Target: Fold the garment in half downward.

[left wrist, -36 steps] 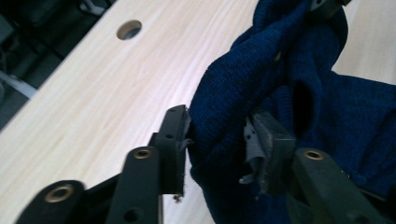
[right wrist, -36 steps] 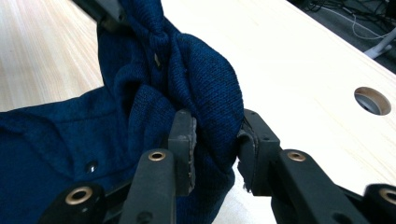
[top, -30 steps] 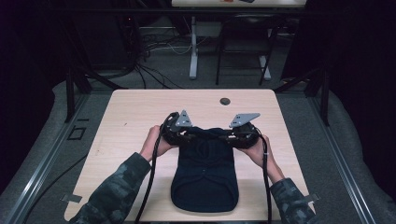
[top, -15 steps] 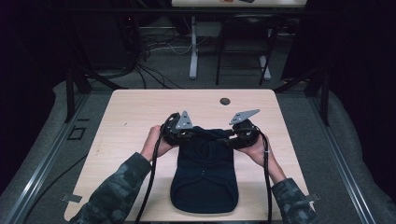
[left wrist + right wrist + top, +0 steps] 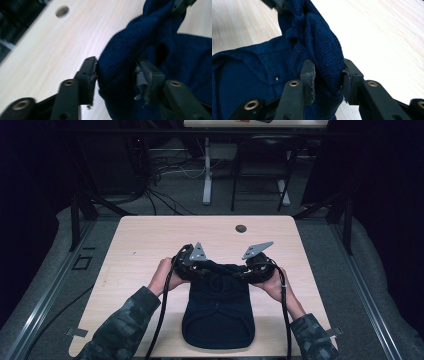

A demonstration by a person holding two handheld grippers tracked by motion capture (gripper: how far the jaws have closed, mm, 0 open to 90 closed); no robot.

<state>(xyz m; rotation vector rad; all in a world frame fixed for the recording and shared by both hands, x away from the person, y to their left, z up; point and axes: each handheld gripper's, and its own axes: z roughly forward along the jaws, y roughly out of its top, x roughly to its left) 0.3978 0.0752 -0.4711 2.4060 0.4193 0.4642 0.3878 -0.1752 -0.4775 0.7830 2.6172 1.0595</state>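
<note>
A dark navy knit garment [image 5: 218, 315] lies folded on the wooden table [image 5: 150, 240], its far edge bunched up between my two grippers. My left gripper [image 5: 202, 268] is at that edge's left end. In the left gripper view a rounded fold of the knit [image 5: 120, 57] fills the gap of the left gripper [image 5: 116, 75]; the jaws have just been opening and the fold sits loosely between them. My right gripper [image 5: 242, 272] is at the right end, and in the right gripper view the right gripper [image 5: 327, 77] is shut, pinching a fold of the garment [image 5: 319, 50].
A round cable hole [image 5: 241, 228] sits near the table's far edge, beyond the grippers. Bare wood lies to the left and right of the garment. Beyond the table are dark floor, cables and table legs [image 5: 206, 180]. Black cables trail from both grippers toward the near edge.
Both hands stay at the garment's far edge. The right gripper's grey plate has tilted a little, and the cloth between the grippers is bunched slightly higher.
</note>
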